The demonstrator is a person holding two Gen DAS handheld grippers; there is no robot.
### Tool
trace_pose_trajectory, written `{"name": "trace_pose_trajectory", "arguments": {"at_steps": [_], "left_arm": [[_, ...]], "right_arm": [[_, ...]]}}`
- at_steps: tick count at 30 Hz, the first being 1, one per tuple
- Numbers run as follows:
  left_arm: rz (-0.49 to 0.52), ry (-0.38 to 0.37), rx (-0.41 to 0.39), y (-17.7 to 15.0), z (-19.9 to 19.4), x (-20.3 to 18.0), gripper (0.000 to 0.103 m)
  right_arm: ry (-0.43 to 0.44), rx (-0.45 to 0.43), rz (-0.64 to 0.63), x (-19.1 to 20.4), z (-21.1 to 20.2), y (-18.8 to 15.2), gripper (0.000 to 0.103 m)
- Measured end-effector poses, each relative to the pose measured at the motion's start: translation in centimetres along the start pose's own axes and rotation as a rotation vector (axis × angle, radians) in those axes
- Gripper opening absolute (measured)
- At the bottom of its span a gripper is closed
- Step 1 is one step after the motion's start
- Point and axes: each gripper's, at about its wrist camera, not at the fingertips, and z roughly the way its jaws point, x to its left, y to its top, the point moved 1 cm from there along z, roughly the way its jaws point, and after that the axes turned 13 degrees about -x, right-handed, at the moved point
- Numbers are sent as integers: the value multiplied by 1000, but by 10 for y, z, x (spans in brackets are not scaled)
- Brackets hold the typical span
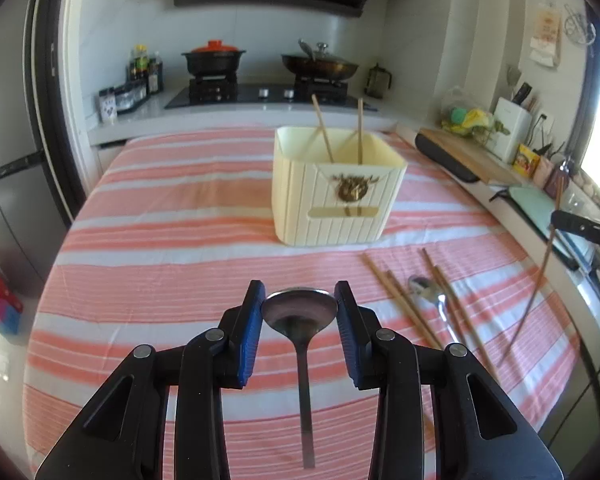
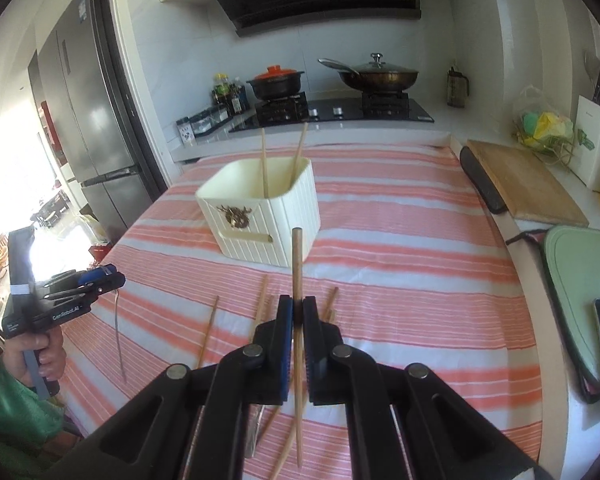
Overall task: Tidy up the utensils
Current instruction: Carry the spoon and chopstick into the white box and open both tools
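Observation:
My left gripper (image 1: 299,295) is shut on the bowl of a metal spoon (image 1: 300,312); its handle hangs down above the striped cloth. In the right wrist view that gripper (image 2: 110,276) sits at the far left, held by a hand. My right gripper (image 2: 298,305) is shut on a wooden chopstick (image 2: 297,264) that stands nearly upright. A cream utensil holder (image 1: 336,204) (image 2: 260,220) stands ahead with two chopsticks (image 1: 342,132) leaning inside. Several chopsticks (image 1: 404,304) and a second spoon (image 1: 430,292) lie on the cloth to the right.
A pink-striped cloth (image 1: 180,240) covers the table. A wooden cutting board (image 2: 528,184) and a pale green board (image 2: 580,264) lie on the right counter. Behind are a stove with a black pot (image 2: 276,80) and a pan (image 2: 380,76). A fridge (image 2: 80,120) stands left.

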Motion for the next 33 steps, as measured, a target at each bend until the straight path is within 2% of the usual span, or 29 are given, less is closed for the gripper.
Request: {"name": "trace_pose_trajectory", "arguments": {"at_steps": [5,13,18,23,28,31,33], "left_arm": [[-7,-42,-83,39,-22,-1,35],[-21,-110,-138,103,-20,-4,35],[24,-78,-219,161,-1,-11,35],[39,-28,-286,201,42,-17,35],[-27,-25,-265,207,103,-11,35],[-51,-25,-192,194,143,-9,35],[-66,-33,-118,182,170,-7,35]], "right_arm": [[27,-78,2,16,-4,23,5],[35,-143,22,23,17,69,5],[48,-210,37,26,36,121,5],[59,-276,20,36,60,171,5],[42,-270,-38,43,104,182,5],[49,-186,-55,40,145,170,5],[65,-97,-40,37,175,158,5]]}}
